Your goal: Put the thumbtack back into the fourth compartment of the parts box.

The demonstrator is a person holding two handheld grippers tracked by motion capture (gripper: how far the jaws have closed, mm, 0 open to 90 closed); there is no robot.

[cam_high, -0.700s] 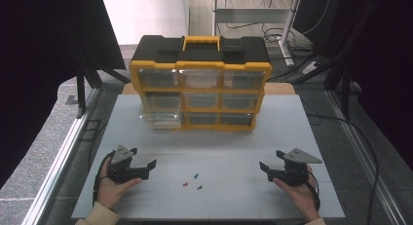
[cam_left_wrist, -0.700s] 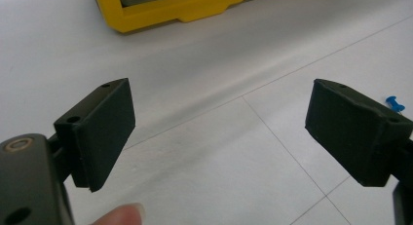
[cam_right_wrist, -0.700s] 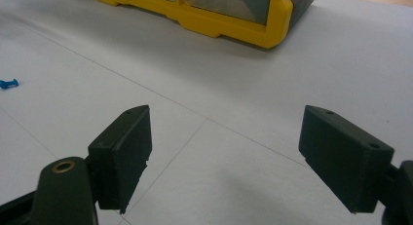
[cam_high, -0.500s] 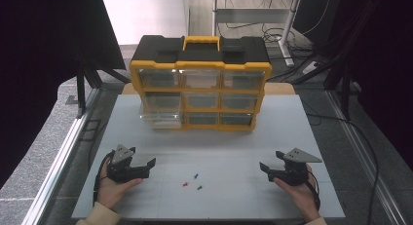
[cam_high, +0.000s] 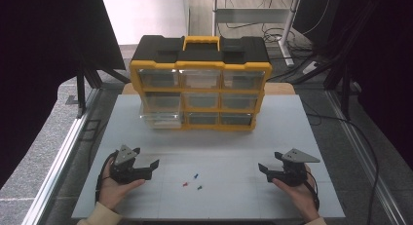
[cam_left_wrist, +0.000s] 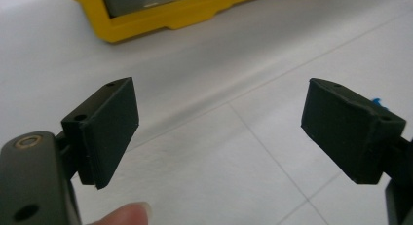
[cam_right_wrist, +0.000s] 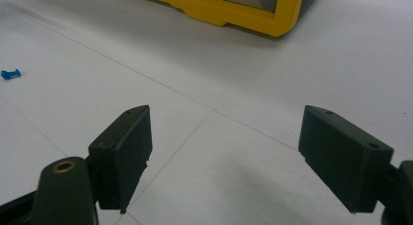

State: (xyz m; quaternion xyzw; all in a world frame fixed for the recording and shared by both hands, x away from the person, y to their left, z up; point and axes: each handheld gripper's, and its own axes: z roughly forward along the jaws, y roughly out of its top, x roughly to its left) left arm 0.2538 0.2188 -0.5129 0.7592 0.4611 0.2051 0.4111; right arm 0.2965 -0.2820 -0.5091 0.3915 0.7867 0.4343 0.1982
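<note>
Both grippers rest on the counter [cam_high: 146, 127] with fingers spread wide and empty; three small pins, blue [cam_high: 196, 176], red [cam_high: 185, 184], green [cam_high: 199, 188], lie between them, so left gripper [cam_high: 148, 167] should approach low and centre on one pin.

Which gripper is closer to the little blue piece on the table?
Left. The left gripper sits just to the left of the blue piece, jaws open, while the right gripper rests farther off on its other side.
</note>
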